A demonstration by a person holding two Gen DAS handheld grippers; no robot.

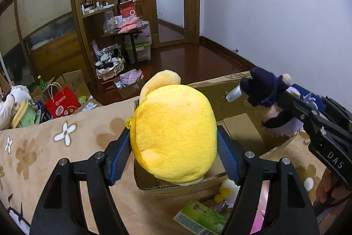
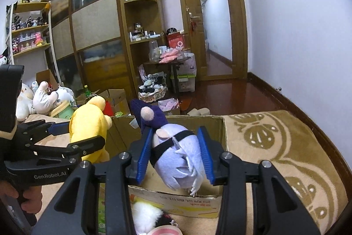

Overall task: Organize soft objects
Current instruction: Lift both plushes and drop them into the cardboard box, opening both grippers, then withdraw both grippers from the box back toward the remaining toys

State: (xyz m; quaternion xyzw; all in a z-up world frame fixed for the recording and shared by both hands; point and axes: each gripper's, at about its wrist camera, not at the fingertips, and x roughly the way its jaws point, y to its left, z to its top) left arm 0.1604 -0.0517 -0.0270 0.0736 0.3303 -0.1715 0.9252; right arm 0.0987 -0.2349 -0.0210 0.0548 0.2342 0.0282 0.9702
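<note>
A yellow plush toy sits between the blue pads of my left gripper, which is shut on it. The toy hangs over the left near corner of an open cardboard box. In the right wrist view the same yellow plush toy and left gripper show at the box's left edge. My right gripper is shut on a lavender doll with a dark purple hat, held above the cardboard box. The left wrist view shows that doll and right gripper over the box's right side.
The box stands on a beige flowered blanket. A green packet and a small white and yellow toy lie in front of it. More plush toys are piled at the left. A red bag stands on the floor beyond.
</note>
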